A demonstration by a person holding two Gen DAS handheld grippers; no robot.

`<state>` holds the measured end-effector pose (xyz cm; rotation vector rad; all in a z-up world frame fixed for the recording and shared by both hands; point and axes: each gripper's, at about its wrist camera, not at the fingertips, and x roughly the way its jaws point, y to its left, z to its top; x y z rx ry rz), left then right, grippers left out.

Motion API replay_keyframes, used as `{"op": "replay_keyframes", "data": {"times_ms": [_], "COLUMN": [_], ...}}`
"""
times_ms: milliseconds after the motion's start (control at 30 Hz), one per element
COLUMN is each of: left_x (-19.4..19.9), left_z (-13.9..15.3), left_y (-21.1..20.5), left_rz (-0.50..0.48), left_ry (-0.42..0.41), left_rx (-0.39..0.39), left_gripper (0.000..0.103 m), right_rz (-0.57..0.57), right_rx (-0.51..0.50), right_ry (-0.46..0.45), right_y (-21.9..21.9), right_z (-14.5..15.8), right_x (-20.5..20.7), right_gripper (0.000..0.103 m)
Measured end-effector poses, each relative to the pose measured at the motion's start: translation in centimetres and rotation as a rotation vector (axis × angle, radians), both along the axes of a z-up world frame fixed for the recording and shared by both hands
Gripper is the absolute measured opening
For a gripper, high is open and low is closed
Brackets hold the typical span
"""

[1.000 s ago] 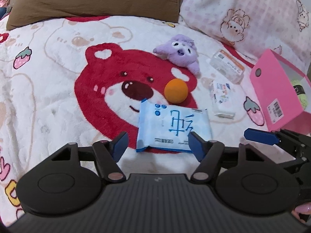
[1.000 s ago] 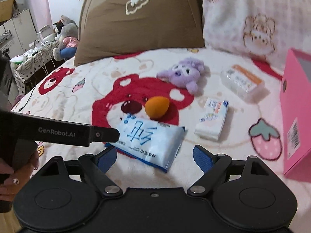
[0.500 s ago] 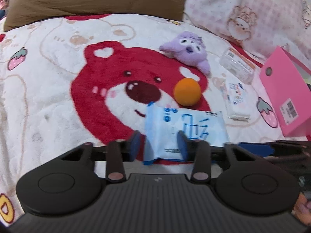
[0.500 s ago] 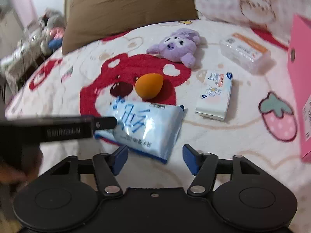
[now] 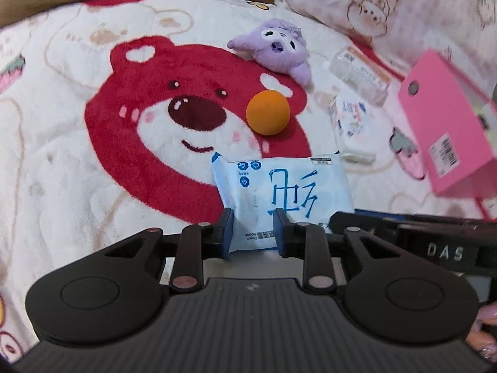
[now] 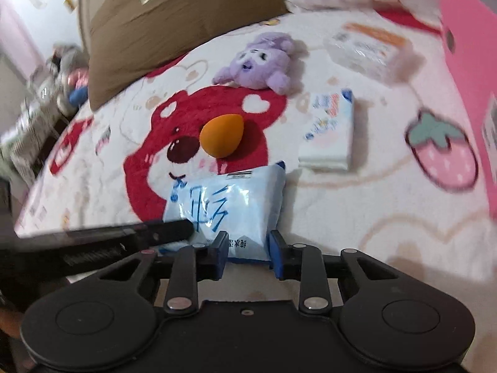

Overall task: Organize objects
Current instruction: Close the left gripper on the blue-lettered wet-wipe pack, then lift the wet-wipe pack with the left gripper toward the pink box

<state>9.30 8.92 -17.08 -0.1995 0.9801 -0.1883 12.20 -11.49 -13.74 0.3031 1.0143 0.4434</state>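
I am clamping the blue wipes pack (image 5: pixel 281 192) at its near edge with both tools: my left gripper (image 5: pixel 253 233) is gripping its left part, and my right gripper (image 6: pixel 245 250), whose jaws have just been closing, is pinching its right part. The pack is lying near, on the bear blanket (image 5: pixel 93 161); nothing looks sorted yet. The orange sponge (image 5: pixel 267 112), purple plush (image 5: pixel 276 46) and two tissue packs are waiting beyond, well apart. The pink box (image 5: pixel 447 124) is standing far right, with open blanket between.

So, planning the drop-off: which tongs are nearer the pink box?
Right. Both tongs have just been closing on the wipes pack: the right tongs on its end toward the pink box, the left tongs on the far end.
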Motion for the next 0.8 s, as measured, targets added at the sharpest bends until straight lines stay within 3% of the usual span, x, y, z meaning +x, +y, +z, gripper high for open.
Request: {"op": "replay_keyframes", "data": {"times_ms": [100,200,333,533,633,800], "left_x": [-0.1,0.0,0.0,-0.9,-0.8,-1.3], "left_z": [-0.2,-0.2,-0.3,-1.4,-1.0,-0.5], "left_y": [-0.3,-0.3,-0.1,0.2,0.0,-0.2], "left_rz": [0.008,0.008,0.017,0.061,0.065,0.061], "left_ry": [-0.005,-0.010,-0.027,-0.075,-0.076,-0.103], "left_rx": [0.048,0.055,0.010,-0.022,-0.020,-0.029], "left_gripper": [0.035,0.033,0.025,0.025,0.024,0.024], "right_rz": [-0.037,-0.033,0.003,0.044,0.063,0.069], "right_rx": [-0.025,-0.038,-0.077,-0.118,-0.172,-0.175], "right_ry": [-0.014,-0.050,-0.097,-0.152,-0.195,-0.212], "right_y": [0.1,0.3,1.0,2.0,2.8,2.7], "right_z": [-0.6,-0.9,-1.1,-1.1,-1.0,-0.7], "right_x": [-0.1,-0.3,-0.6,-1.2,-1.8,-2.2], "right_gripper": [0.033,0.033,0.035,0.034,0.034,0.034]}}
